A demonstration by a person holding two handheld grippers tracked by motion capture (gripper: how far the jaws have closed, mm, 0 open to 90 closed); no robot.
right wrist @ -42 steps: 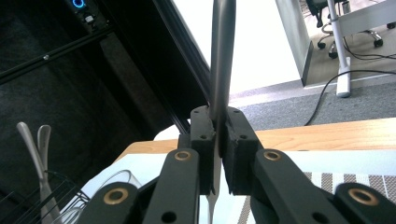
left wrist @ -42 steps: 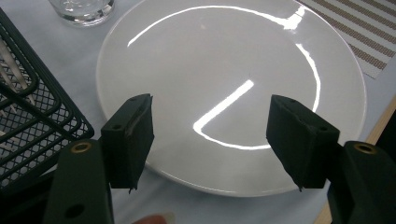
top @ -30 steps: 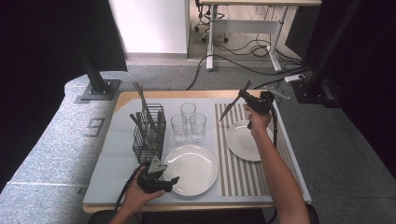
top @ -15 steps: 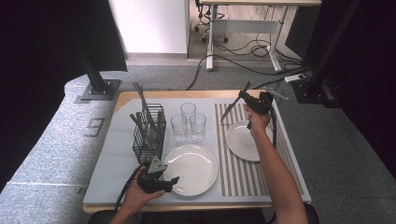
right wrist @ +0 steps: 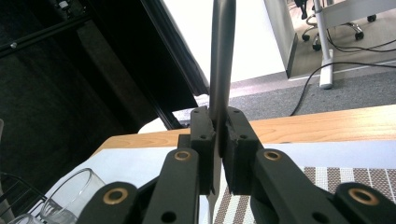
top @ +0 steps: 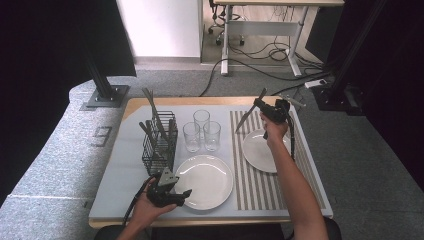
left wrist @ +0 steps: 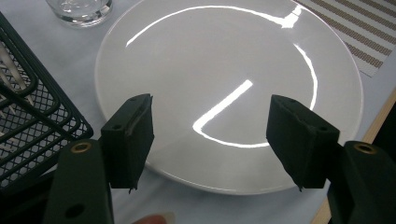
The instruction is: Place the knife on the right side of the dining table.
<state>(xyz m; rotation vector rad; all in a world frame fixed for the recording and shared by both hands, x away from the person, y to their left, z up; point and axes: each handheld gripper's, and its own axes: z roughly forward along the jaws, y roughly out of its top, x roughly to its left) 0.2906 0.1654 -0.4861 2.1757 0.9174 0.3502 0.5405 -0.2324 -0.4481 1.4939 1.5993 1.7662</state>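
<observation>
Knife held up at the right of the table – plates and glasses below.

The right gripper (top: 264,109), upper right of the high view, has its jaws clamped on a knife (top: 248,114) above the striped mat (top: 260,187) and small plate (top: 260,152). The left gripper (top: 182,195), jaws apart with nothing between them, sits low beside the large plate (top: 205,181) – wire basket (top: 159,145) and three glasses (top: 202,131) stand near.

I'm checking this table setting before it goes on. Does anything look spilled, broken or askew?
Nothing stands out. The three glasses stand upright, both white plates lie flat and whole, and the cutlery basket stands upright. The right gripper holds a piece of cutlery tilted in the air above the striped mat; the left gripper is open over the near plate.
</observation>
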